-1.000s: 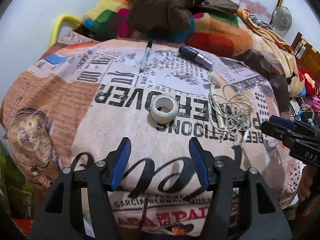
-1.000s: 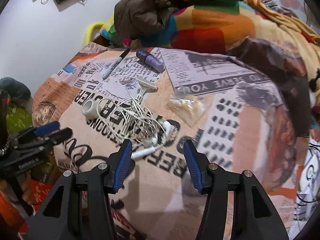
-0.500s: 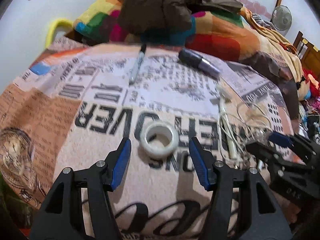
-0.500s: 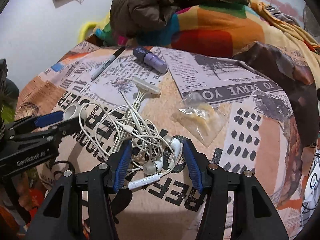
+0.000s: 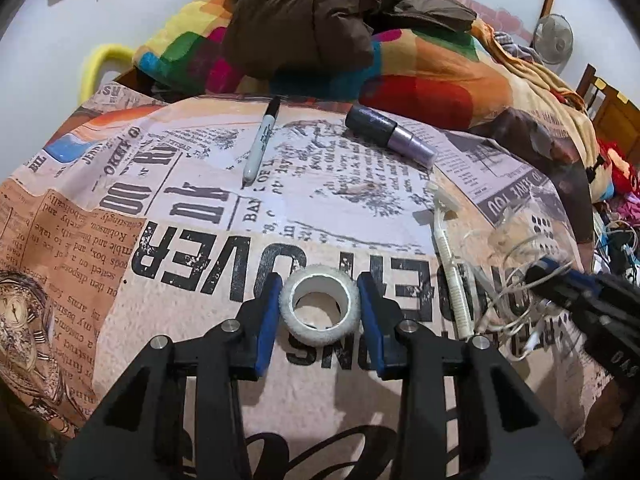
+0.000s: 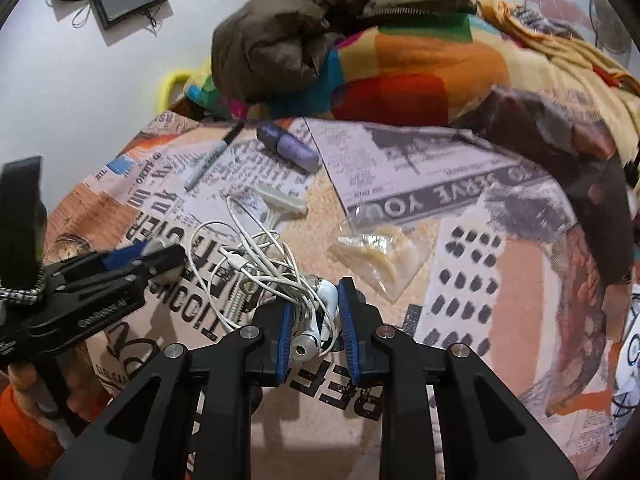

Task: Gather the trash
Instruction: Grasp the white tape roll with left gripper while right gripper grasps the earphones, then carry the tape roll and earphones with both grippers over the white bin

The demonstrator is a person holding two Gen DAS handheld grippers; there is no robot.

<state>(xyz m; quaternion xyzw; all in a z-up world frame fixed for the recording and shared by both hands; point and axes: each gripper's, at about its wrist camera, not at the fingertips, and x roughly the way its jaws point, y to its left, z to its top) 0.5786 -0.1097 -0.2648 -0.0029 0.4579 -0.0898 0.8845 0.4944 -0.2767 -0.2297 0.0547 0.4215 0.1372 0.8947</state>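
A white tape roll (image 5: 319, 305) lies on the newsprint-patterned bedspread (image 5: 200, 208). My left gripper (image 5: 319, 312) has its blue pads on both sides of the roll, touching it. A tangle of white earphone cables (image 6: 256, 256) lies to its right. My right gripper (image 6: 314, 328) is closed on the near end of the tangle, with an earbud (image 6: 308, 342) between the pads. A crumpled clear plastic bag (image 6: 376, 254) lies right of the cables. The right gripper also shows at the right edge of the left wrist view (image 5: 560, 284).
A marker (image 5: 262, 140) and a purple tube (image 5: 390, 136) lie farther back on the bedspread. A white disposable razor (image 5: 444, 216) lies by the cables. A brown jacket (image 5: 320, 12) sits on a colourful blanket (image 5: 420, 80) behind.
Both grippers moved forward and down. The left one closed in around the tape roll. The right one closed on the earphone tangle.
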